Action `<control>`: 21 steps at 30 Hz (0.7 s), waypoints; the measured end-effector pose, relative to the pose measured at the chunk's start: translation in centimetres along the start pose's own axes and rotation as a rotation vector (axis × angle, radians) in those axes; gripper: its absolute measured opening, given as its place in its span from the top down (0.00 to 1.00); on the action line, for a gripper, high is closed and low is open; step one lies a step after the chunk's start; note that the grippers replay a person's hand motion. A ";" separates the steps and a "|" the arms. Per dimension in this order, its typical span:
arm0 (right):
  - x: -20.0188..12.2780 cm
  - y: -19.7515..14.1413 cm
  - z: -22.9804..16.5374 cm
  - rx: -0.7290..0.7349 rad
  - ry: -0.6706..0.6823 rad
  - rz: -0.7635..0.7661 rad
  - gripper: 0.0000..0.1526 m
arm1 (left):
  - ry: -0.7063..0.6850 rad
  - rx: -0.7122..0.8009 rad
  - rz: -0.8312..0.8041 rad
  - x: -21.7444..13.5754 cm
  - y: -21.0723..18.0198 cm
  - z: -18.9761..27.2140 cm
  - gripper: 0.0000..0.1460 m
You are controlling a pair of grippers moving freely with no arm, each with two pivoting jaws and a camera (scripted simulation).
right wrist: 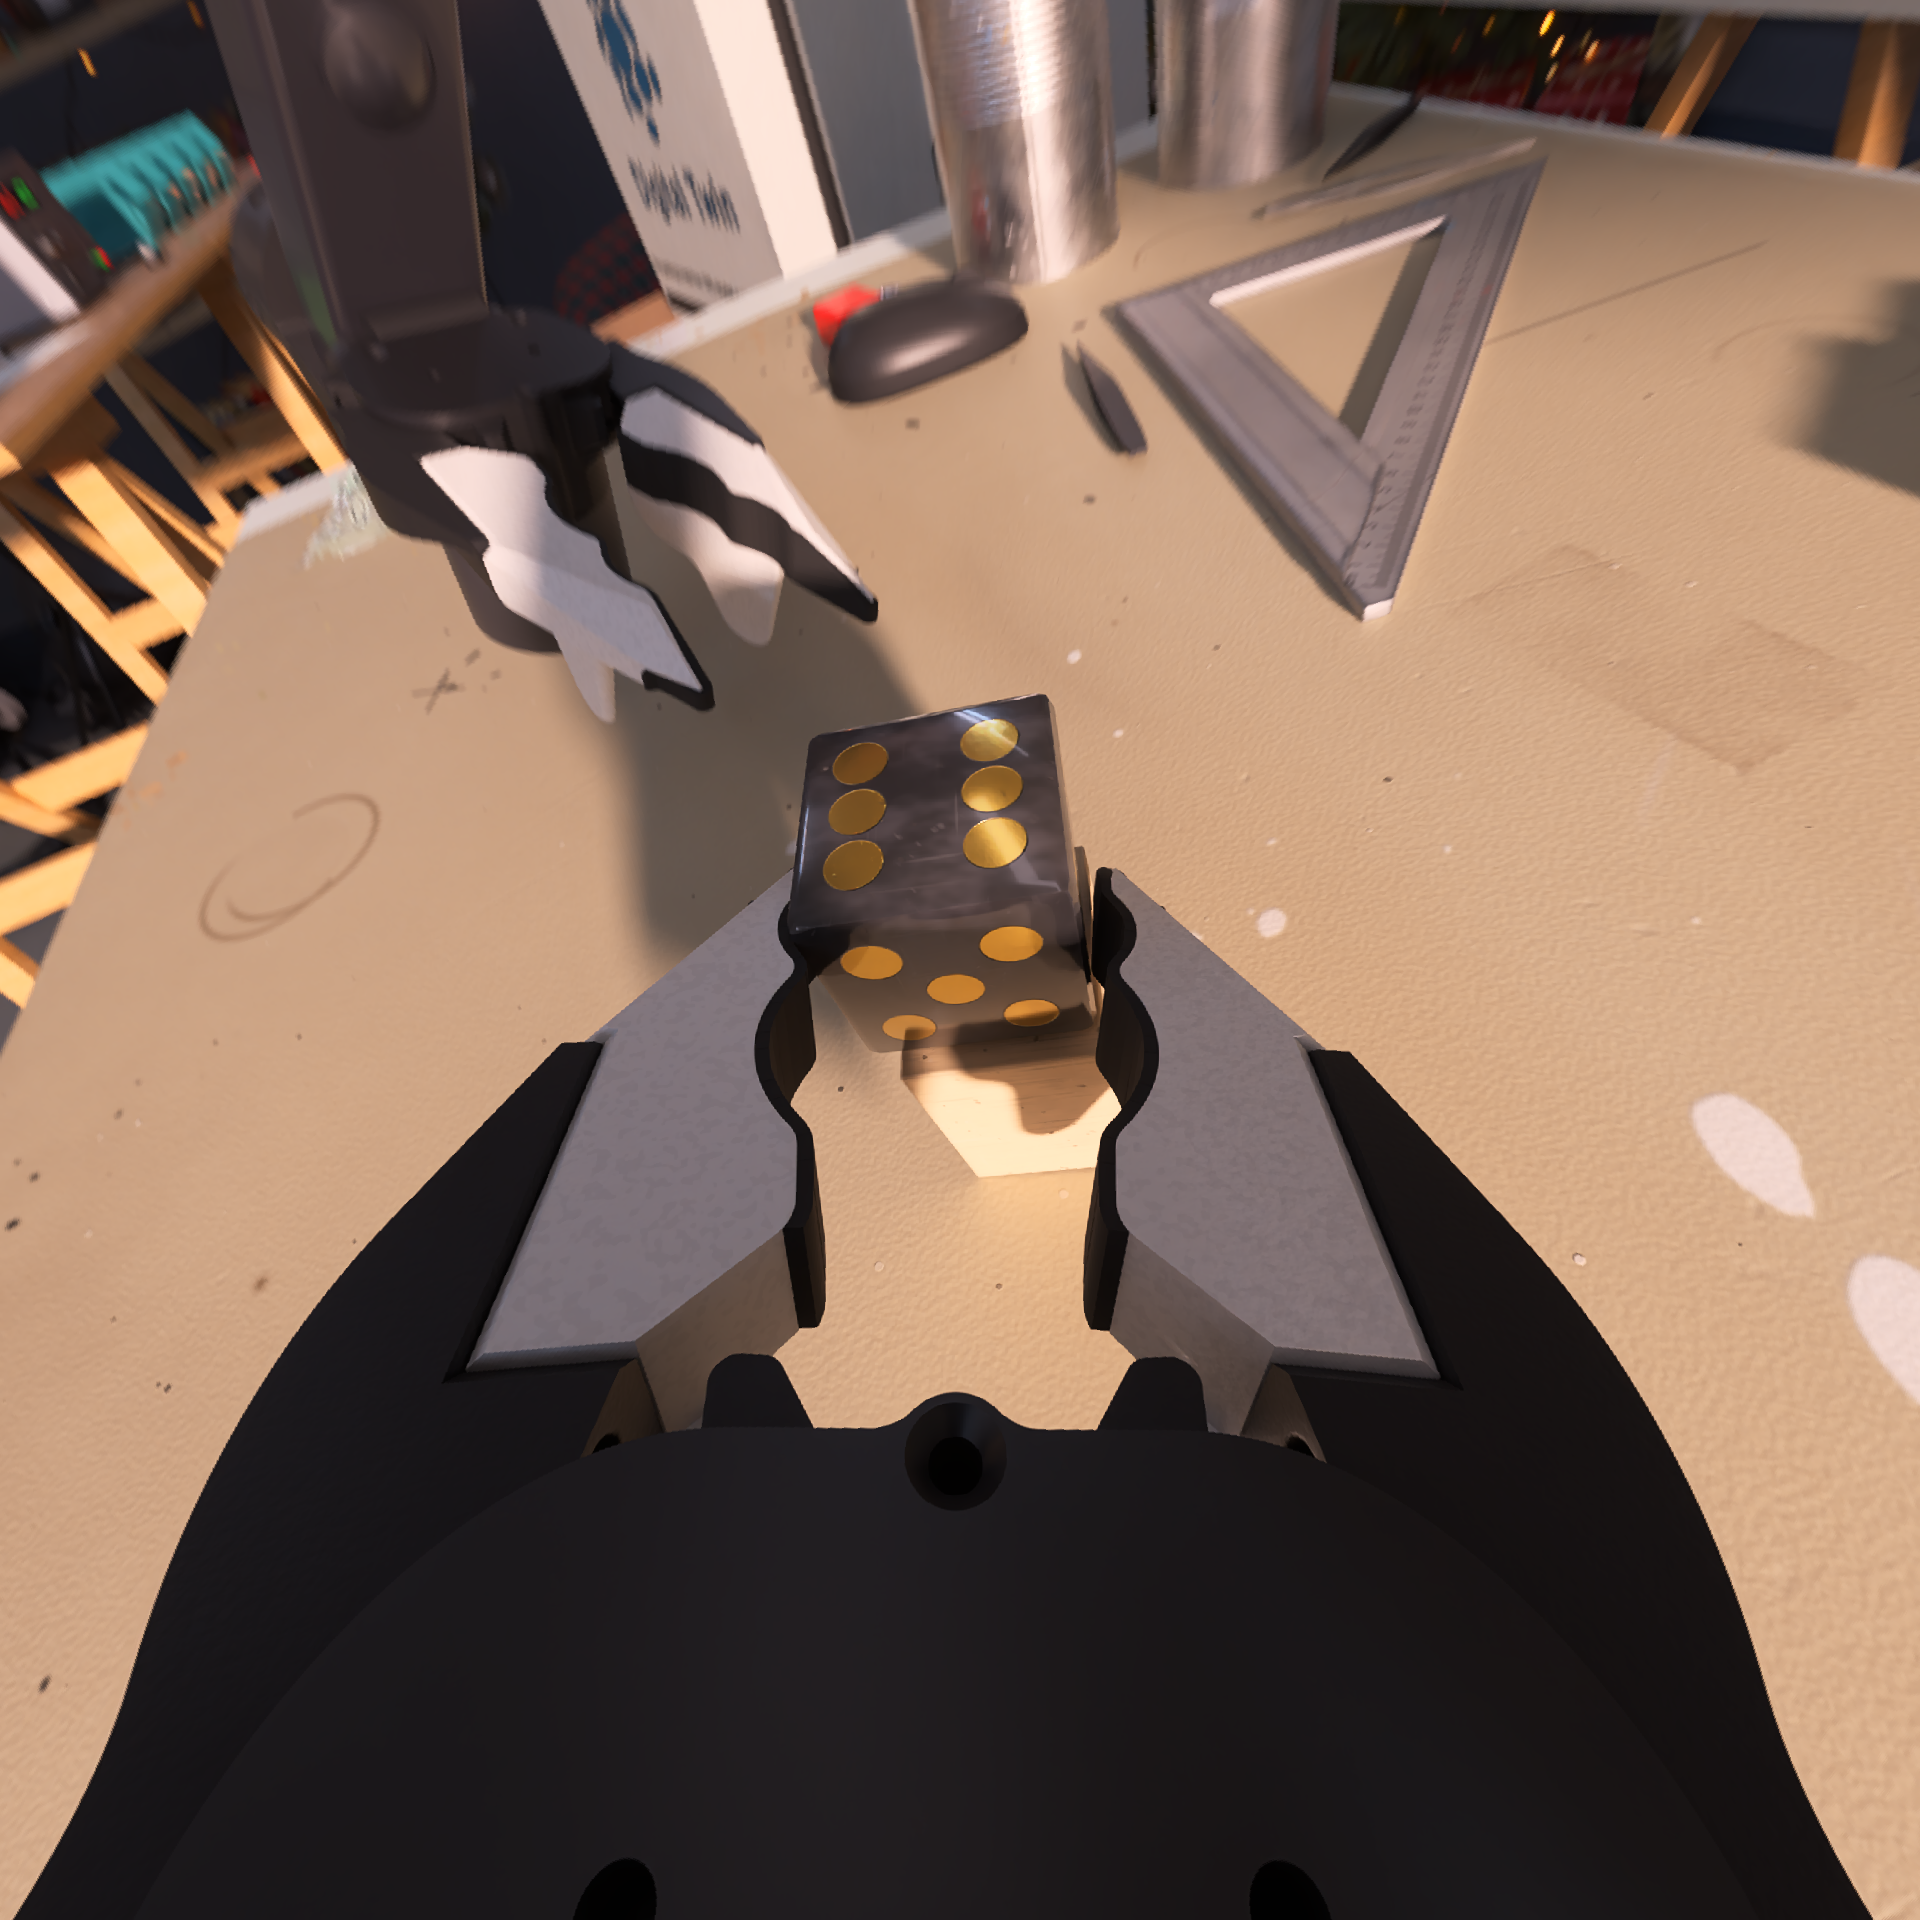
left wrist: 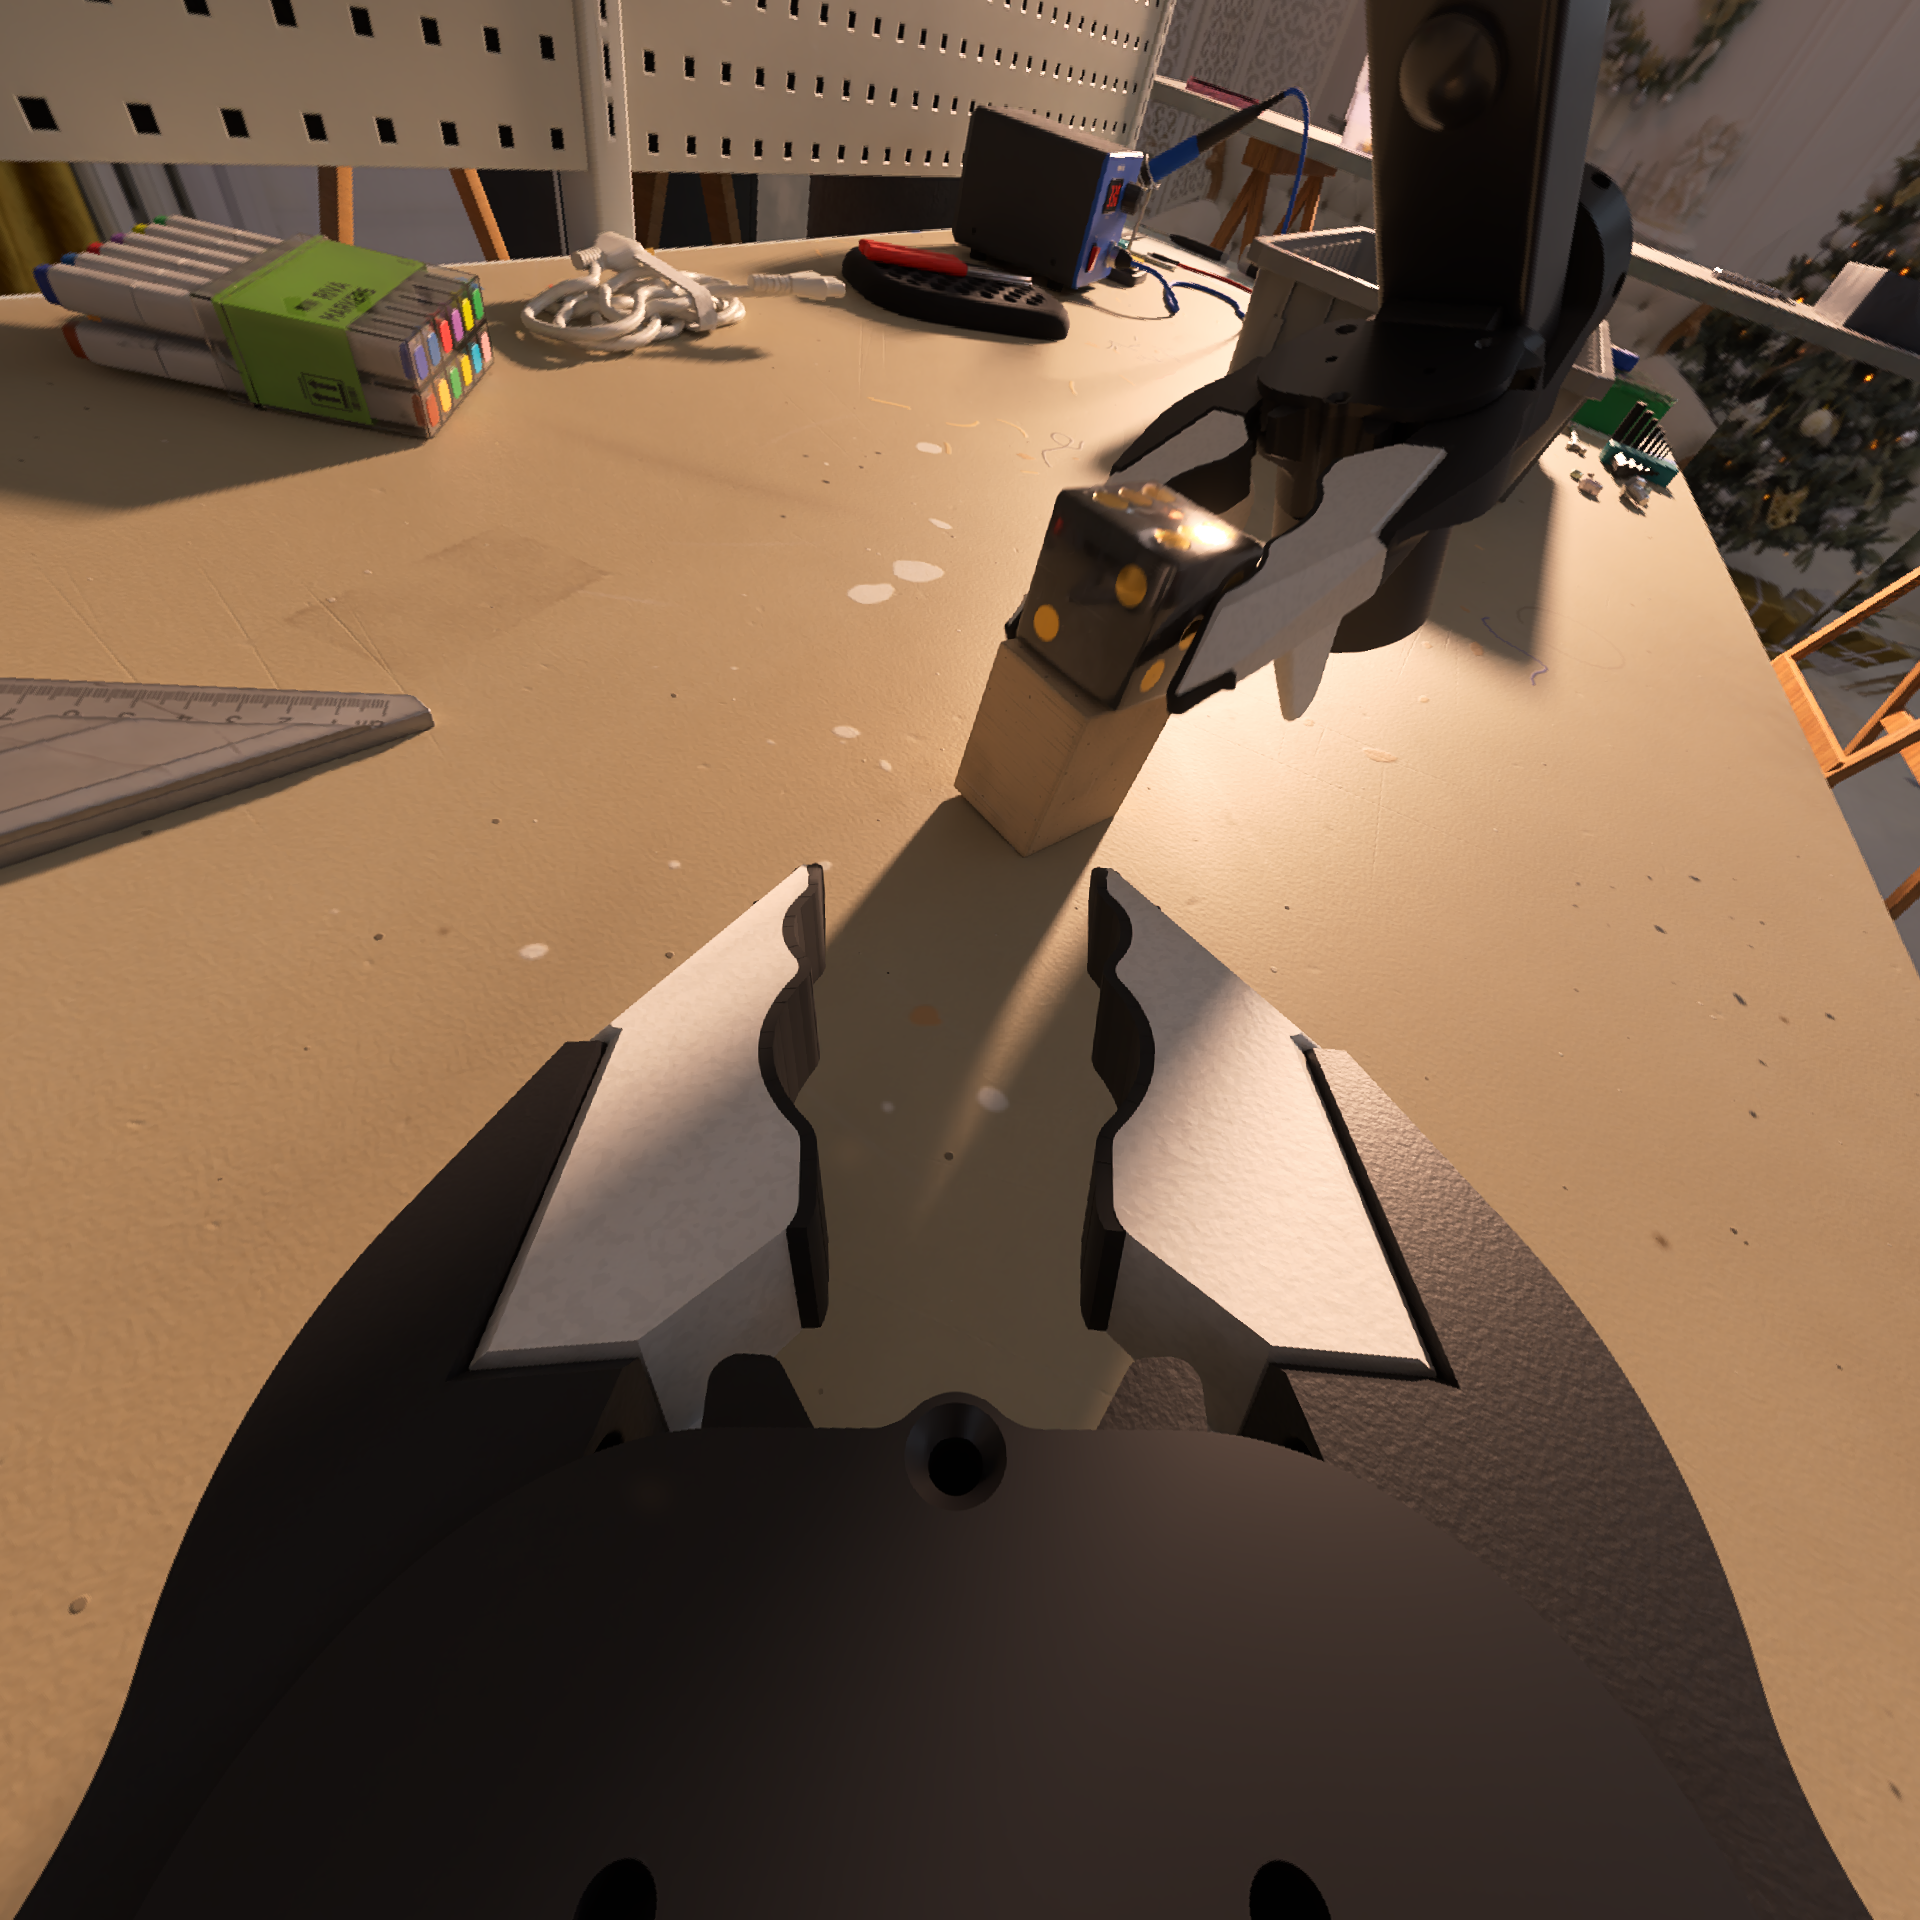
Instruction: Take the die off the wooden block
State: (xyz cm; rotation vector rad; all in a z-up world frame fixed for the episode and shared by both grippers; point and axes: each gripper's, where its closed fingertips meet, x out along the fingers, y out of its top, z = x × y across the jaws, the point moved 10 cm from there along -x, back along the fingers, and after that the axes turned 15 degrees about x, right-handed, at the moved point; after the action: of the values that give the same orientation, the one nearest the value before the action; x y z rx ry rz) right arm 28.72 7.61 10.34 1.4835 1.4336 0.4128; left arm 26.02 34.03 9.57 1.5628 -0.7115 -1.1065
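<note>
A black die with yellow pips (right wrist: 935, 831) sits tilted between my right gripper's fingertips (right wrist: 945, 899), which are shut on its two sides. The wooden block (right wrist: 1008, 1122) stands on the table just under it. In the left wrist view the die (left wrist: 1101, 582) leans with its lower edge at the top of the block (left wrist: 1049, 758), and the right gripper (left wrist: 1112, 644) reaches down to it from the upper right. My left gripper (left wrist: 956, 878) is open and empty, low over the table a short way in front of the block. It also shows in the right wrist view (right wrist: 769, 649).
A marker pack (left wrist: 281, 322), a white cable (left wrist: 623, 301), a black tray (left wrist: 956, 291) and a soldering station (left wrist: 1049, 197) line the far side under a pegboard (left wrist: 312, 73). A grey set square (left wrist: 187, 748) lies left. Two metal cylinders (right wrist: 1023, 135) and tweezers (right wrist: 1107, 405) lie beyond.
</note>
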 end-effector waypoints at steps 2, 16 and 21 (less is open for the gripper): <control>-0.7 0.0 0.3 0.030 0.012 0.071 0.66 | 0.002 -0.009 -0.004 0.1 0.0 -0.1 0.65; -2.7 -0.1 1.3 0.173 0.076 0.213 0.66 | -0.056 -0.072 -0.027 2.2 0.3 -0.9 0.66; -2.8 -0.2 1.3 0.184 0.086 0.218 0.66 | -0.055 -0.034 -0.096 3.6 0.5 -0.7 0.66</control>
State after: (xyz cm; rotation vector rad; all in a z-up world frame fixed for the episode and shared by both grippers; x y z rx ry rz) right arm 28.96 4.56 10.65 1.7983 1.4121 0.4941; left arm 28.11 31.03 9.01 1.5562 -0.6571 -1.2306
